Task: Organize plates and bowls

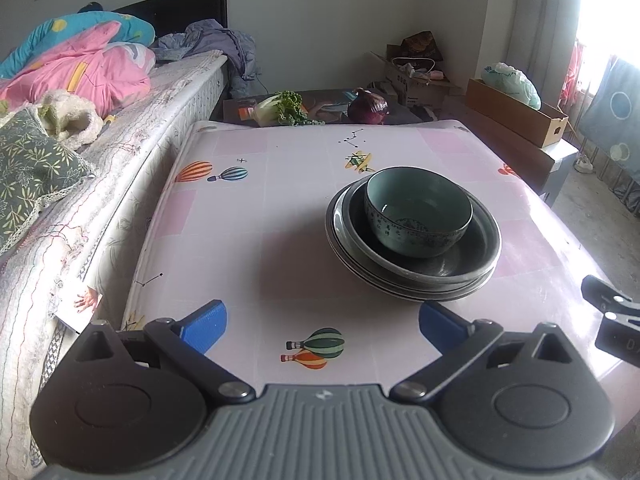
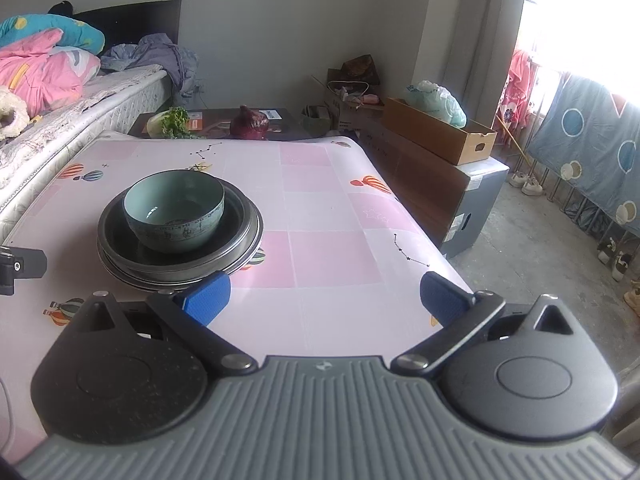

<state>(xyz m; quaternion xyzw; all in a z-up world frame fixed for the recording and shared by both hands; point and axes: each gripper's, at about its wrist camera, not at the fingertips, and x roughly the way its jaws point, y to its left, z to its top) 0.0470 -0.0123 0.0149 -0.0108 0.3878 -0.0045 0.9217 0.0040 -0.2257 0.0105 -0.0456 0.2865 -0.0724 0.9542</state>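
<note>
**Bowl stacked on plates, both tongs empty**

Bed (image 1: 80,184) at 9 o'clock. Left tongs (image 1: 322,326) spread apart, nothing between, over the tabletop (image 1: 240,240). Teal bowl (image 1: 418,212) sits in the dark plates (image 1: 414,268), stack at 1 o'clock of left tongs, 10 o'clock of right tongs (image 2: 324,298). Right tongs wide apart, empty; left pad (image 2: 206,296) just before the stack's rim.

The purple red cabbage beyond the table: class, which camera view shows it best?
The left wrist view: the purple red cabbage shows its rounded, veined head clearly. The right wrist view shows it smaller, darker and less distinct.
</note>
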